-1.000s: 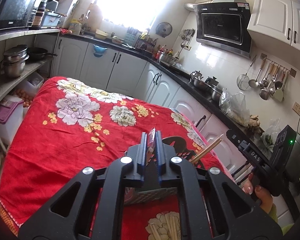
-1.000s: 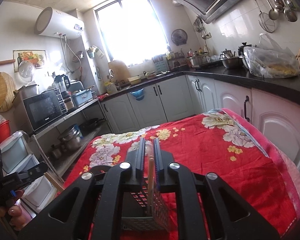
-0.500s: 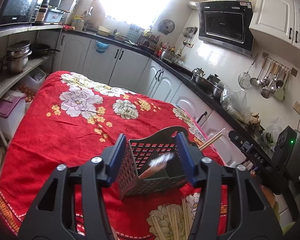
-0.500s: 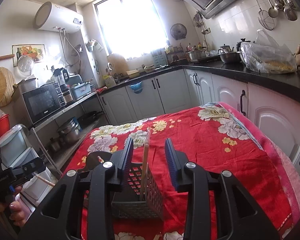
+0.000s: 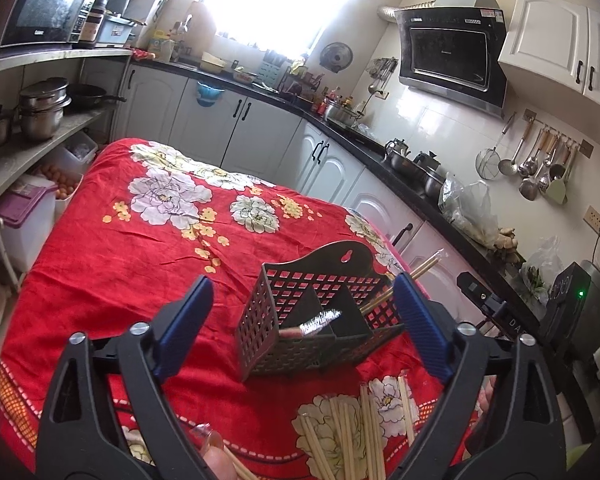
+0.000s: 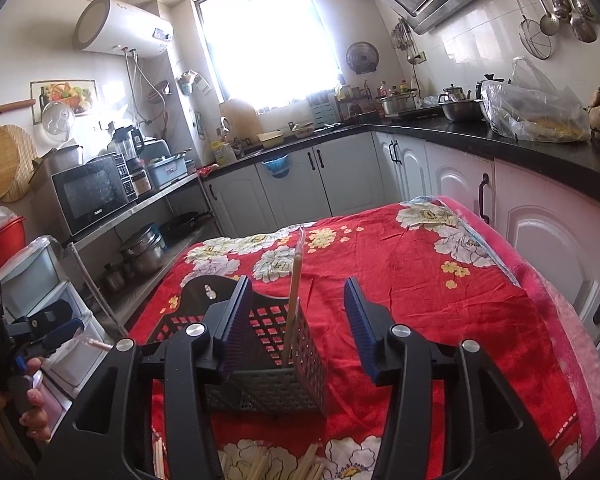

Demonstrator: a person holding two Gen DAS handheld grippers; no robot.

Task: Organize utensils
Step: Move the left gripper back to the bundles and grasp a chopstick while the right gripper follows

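The tabletop [image 5: 100, 280] fills the centre of the left wrist view. It is draped in a soft red floral cloth that wrinkles easily, so anything dragged across it will likely bunch the fabric.

The utensil caddy [image 5: 316, 320] stands lower centre in that view. It is dark perforated plastic, square-gridded, with inner dividers and a raised back plate with a hanging hole. It is judged light, rigid and prone to tipping; the top rim of a side wall is the best place to hold it.

The loose chopsticks [image 5: 352, 432] lie in a fan at the bottom edge, just in front of the caddy. They are thin, pale sticks, stiff, light and likely to roll. Grip them mid-length, few at a time.

One upright chopstick [image 6: 294, 300] leans in the caddy's right compartment; a wrapped utensil [image 5: 312, 326] lies slanted in the front compartment.

The left tongs [image 5: 300, 328] have just been opening and stand wide, pads clear of the caddy between them. The right tongs [image 6: 296, 328] have also just been opening; they stand partly apart, touching nothing.
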